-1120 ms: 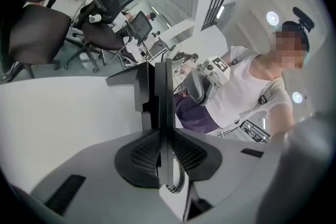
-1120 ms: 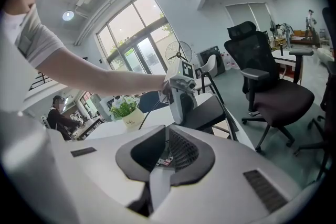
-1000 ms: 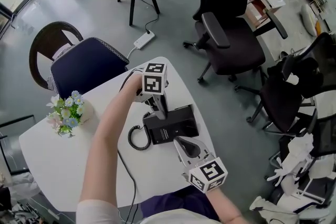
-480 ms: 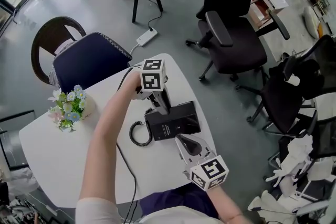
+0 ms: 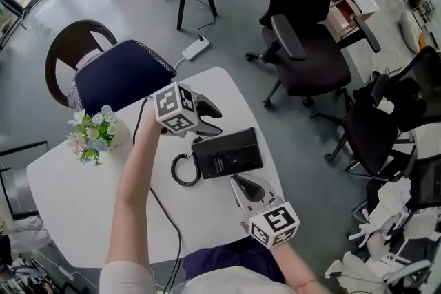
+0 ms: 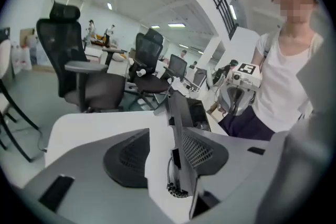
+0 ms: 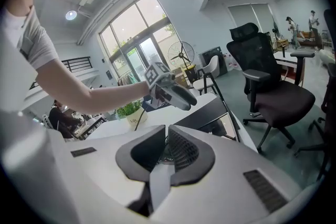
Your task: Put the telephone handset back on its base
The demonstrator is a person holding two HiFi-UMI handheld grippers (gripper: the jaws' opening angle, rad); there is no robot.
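The black telephone base point(image 5: 234, 151) lies on the white round table point(image 5: 83, 210), and the handset point(image 5: 204, 156) rests along its left side with the coiled cord point(image 5: 180, 172) beside it. My left gripper point(image 5: 215, 119) hovers just up-left of the phone, its jaws opening with nothing between them. In the left gripper view the phone point(image 6: 190, 112) and cord point(image 6: 176, 189) show through the gap. My right gripper point(image 5: 238, 181) sits near the phone's front edge, jaws together and empty. From the right gripper view I see the left gripper point(image 7: 172, 93) above the phone point(image 7: 210, 115).
A small pot of flowers point(image 5: 91, 136) stands at the table's left. A dark blue chair point(image 5: 120, 79) is tucked behind the table, and black office chairs point(image 5: 306, 55) stand to the right. A thin black cable point(image 5: 164, 213) runs over the table toward me.
My left gripper has let go of the handset, lifted off the phone and drawn back up-left, with its jaws spread. The right gripper has stayed put.
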